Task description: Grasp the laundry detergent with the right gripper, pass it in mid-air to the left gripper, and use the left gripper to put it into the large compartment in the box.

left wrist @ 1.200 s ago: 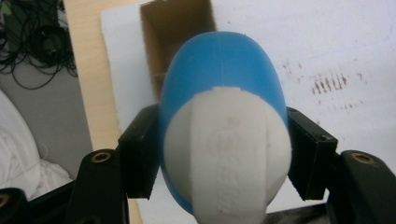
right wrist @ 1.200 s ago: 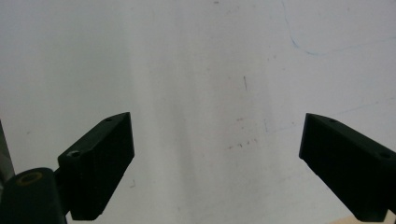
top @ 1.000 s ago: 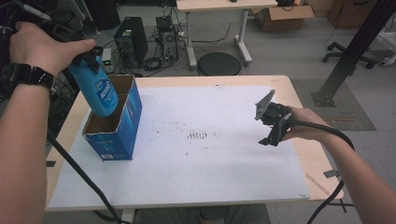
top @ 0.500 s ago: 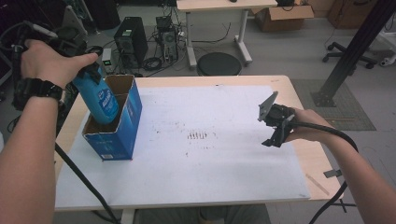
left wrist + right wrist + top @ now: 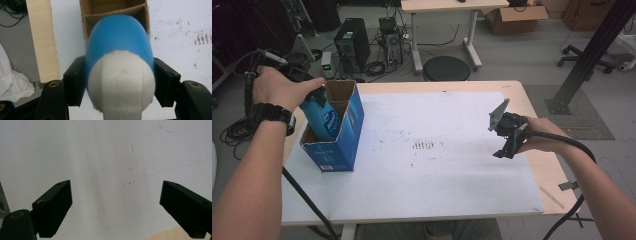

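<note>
A blue bottle (image 5: 323,116) with a white cap end (image 5: 121,82) stands partly inside the open blue cardboard box (image 5: 343,145) at the table's left. My left gripper (image 5: 314,92) is shut on the bottle's upper part; in the left gripper view its black jaws press both sides of the blue body (image 5: 117,37), which points down into the box's cardboard compartment (image 5: 110,11). My right gripper (image 5: 507,137) hovers over the right side of the white table sheet (image 5: 437,170), open, with nothing between its fingers (image 5: 53,206).
The white sheet (image 5: 100,157) bears small dark marks (image 5: 424,145) near its middle. Bare wood shows along the table's right edge (image 5: 552,175). Beyond the table are a computer tower (image 5: 346,42), cables, a round stool (image 5: 446,67) and a black post (image 5: 584,55).
My left gripper has lowered the blue bottle deeper into the blue box. The right gripper has stayed nearly still over the sheet.
</note>
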Demonstrator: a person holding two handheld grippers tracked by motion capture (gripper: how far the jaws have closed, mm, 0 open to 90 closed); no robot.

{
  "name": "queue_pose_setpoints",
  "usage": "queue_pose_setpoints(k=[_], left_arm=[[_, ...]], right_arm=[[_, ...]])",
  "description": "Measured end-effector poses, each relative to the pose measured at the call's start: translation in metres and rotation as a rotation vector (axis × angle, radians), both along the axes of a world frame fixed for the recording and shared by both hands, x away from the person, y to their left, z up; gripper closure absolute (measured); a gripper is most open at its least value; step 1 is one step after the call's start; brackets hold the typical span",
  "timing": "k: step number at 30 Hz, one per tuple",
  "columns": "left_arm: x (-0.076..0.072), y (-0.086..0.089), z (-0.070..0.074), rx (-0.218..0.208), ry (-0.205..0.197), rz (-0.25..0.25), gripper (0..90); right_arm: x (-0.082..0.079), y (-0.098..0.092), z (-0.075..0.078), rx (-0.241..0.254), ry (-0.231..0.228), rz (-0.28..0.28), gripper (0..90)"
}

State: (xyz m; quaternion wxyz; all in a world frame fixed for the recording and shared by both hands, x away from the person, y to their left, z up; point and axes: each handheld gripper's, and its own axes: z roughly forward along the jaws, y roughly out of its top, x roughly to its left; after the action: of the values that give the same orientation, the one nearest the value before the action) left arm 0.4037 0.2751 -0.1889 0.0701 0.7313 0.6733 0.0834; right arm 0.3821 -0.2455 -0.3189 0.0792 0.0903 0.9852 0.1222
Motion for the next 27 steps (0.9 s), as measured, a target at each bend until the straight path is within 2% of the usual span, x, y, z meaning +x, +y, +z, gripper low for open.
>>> queue_pose_setpoints(k=[17,27], left_arm=[[0.006,-0.004,-0.048,-0.012,0.052,-0.008,38.0],[0.006,-0.004,-0.067,0.011,0.074,-0.013,38.0]], right_arm=[[0.000,-0.003,0.001,-0.002,0.006,-0.006,10.7],[-0.001,-0.004,-0.001,-0.005,0.010,-0.011,10.7]])
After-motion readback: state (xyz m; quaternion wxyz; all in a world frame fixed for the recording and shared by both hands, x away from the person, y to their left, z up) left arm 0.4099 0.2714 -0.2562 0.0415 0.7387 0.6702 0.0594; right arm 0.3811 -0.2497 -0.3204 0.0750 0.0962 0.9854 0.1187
